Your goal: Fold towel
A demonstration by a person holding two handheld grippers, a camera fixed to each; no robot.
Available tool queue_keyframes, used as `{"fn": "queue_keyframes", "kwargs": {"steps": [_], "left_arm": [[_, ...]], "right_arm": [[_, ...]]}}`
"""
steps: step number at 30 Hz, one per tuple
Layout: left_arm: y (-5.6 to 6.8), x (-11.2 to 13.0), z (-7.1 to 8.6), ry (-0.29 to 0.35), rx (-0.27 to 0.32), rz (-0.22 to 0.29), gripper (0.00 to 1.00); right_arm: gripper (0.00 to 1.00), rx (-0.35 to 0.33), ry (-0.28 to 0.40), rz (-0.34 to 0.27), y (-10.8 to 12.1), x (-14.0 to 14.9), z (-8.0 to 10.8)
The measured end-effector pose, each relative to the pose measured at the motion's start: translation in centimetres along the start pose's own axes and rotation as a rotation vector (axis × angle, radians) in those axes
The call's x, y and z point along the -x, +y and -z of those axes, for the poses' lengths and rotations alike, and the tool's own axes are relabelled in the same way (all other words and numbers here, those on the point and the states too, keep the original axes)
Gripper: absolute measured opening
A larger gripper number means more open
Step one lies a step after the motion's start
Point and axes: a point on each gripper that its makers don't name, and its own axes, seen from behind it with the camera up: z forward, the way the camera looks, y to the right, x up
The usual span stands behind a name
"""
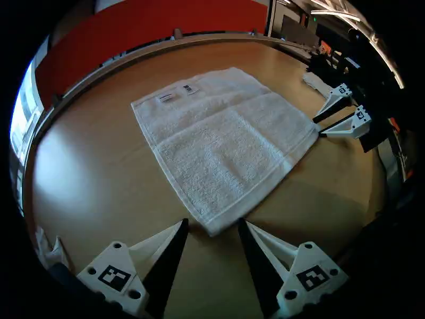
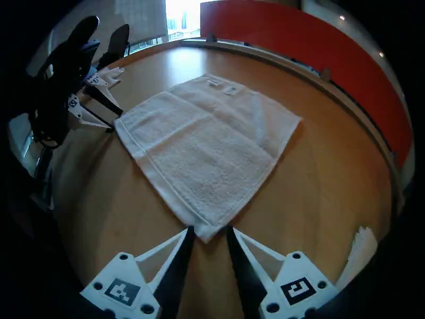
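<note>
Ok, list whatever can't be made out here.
- Towel underside: hidden by the towel itself.
- Its tags: print too small, left gripper view.
- White object at table edge: cut off at the edge, right gripper view.
- Holder of the left gripper: dark silhouette, right gripper view.

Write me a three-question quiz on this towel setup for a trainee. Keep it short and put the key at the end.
1. True or false: the towel hangs over the edge of the table.
2. Pick one. Between the fingertips of the right hand-held gripper lies: A) a corner of the towel; B) a cup; C) a folded sock.
3. Fill in: the left hand-held gripper is ____ (open or shut).

Key: 1 false, it lies flat, wholly on the table. 2 A. 3 open, with its fingers apart on either side of a towel corner.
</note>
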Motion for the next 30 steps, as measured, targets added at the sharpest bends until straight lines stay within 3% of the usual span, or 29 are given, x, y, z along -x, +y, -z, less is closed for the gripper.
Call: {"fn": "queue_keyframes", "kwargs": {"steps": [5,7,11,19,23,30], "left_arm": [[-0.1,0.0,-0.1,0.007,-0.013,0.004,0.66],[-0.4,0.0,0.0,0.006,-0.026,0.010,0.56],[-0.6,-0.1,0.0,0.001,-0.033,0.021,0.50],[-0.7,0.0,0.0,-0.006,-0.046,0.017,0.20],[-0.4,-0.1,0.0,-0.006,-0.048,0.020,0.13],[0.5,0.0,0.1,0.000,-0.025,0.039,0.12]], "right_arm": [[0.35,-0.001,0.002,0.002,-0.1,0.0,0.0],[0.34,-0.002,0.003,0.002,-0.1,0.0,0.0],[0.28,-0.001,0.004,0.000,-0.2,0.0,-0.1],[0.17,0.000,0.011,-0.011,-0.4,-0.1,-0.1],[0.14,0.008,0.014,-0.023,-0.2,-0.1,0.0],[0.13,0.021,0.028,-0.029,0.4,-0.4,0.6]]}}
